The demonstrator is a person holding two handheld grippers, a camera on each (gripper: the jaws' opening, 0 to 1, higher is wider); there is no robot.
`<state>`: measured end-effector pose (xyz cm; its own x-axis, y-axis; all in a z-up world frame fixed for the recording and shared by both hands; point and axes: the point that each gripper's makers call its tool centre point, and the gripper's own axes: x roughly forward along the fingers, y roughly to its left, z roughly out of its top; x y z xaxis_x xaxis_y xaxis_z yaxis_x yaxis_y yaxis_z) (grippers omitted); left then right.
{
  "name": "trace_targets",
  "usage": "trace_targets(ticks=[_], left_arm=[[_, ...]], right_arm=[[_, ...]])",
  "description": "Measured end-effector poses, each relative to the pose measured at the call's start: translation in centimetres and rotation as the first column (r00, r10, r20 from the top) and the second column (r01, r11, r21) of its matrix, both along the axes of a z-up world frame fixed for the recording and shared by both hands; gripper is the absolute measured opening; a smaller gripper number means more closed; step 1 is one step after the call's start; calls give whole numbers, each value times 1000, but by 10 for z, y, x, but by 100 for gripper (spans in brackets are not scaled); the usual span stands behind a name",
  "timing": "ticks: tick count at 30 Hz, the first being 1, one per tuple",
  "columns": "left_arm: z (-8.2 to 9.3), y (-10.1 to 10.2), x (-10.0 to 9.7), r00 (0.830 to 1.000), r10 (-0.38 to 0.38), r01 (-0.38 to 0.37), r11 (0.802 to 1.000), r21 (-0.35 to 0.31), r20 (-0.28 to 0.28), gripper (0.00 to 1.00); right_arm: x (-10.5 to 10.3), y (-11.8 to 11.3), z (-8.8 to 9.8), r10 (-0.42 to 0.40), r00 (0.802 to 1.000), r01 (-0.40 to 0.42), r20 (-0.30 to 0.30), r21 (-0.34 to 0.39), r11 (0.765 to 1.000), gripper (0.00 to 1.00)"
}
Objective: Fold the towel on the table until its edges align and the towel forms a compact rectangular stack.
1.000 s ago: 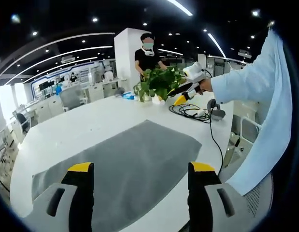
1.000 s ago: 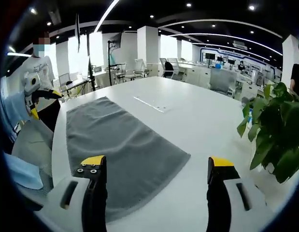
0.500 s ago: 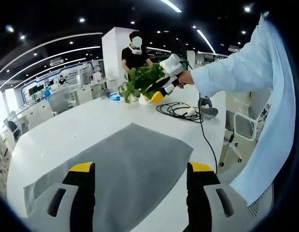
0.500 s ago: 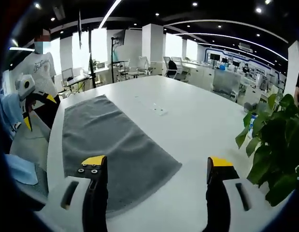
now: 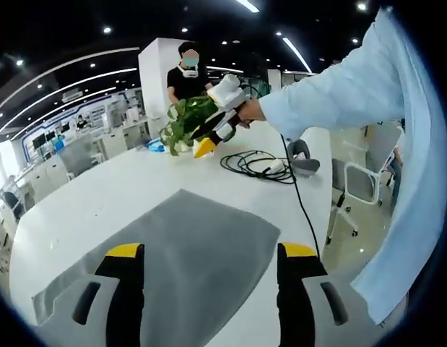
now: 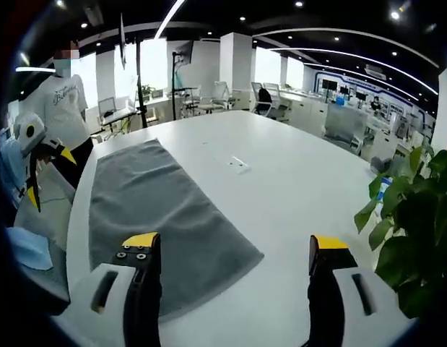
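Towel [image 5: 187, 249] (near edge hidden), tongs [image 5: 209, 253] apart

plant: we see a green leafy plant [image 5: 181, 119] far down the white table [image 5: 100, 195], and its leaves [image 6: 418, 231] close up in the right gripper view.
cable: a black cable [image 5: 255, 165] lies in loops on the table.
chair: a white chair [image 5: 367, 181] stands beside the table.
small flat thing: a little pale piece [image 6: 238, 165] lies on the table.
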<state>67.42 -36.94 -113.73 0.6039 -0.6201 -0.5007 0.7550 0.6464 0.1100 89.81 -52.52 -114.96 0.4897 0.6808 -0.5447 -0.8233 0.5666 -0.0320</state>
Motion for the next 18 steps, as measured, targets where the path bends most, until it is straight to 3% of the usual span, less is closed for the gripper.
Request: trace_targets(ticks=[5, 18], left_arm=[[0, -16, 5, 1000, -26, 26, 1000, 11, 4, 77], [-3, -49, 12, 997, -71, 71, 997, 6, -5, 76]], right_arm=[[-6, 11, 2, 15, 1000, -15, -5, -2, 1000, 84], [30, -8, -9, 44, 999, -45, -31, -45, 998, 81]])
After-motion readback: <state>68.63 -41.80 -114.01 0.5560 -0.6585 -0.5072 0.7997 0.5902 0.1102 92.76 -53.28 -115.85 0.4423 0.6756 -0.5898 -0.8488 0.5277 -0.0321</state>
